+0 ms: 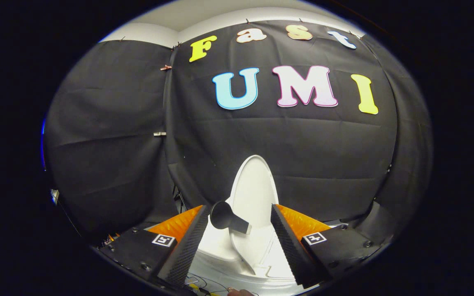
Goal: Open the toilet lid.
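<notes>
The white toilet lid (255, 191) stands raised, close to upright, just ahead of my fingers and rising beyond them against the black cloth wall. A dark handle (225, 217) with a round end sticks out from the lid's left edge, between my fingers and right beside the left fingertip (202, 218). My gripper (239, 209) is open, with one finger on each side of the lid's lower part and neither pressing on it. Below, between the fingers, lies the white toilet seat and rim (220, 248).
Black cloth walls (109, 144) close the booth on the left, back and right, close behind the lid. Thin cables (204, 283) lie on the floor in front of the toilet. A fingertip of the person's hand (239, 292) shows below the gripper.
</notes>
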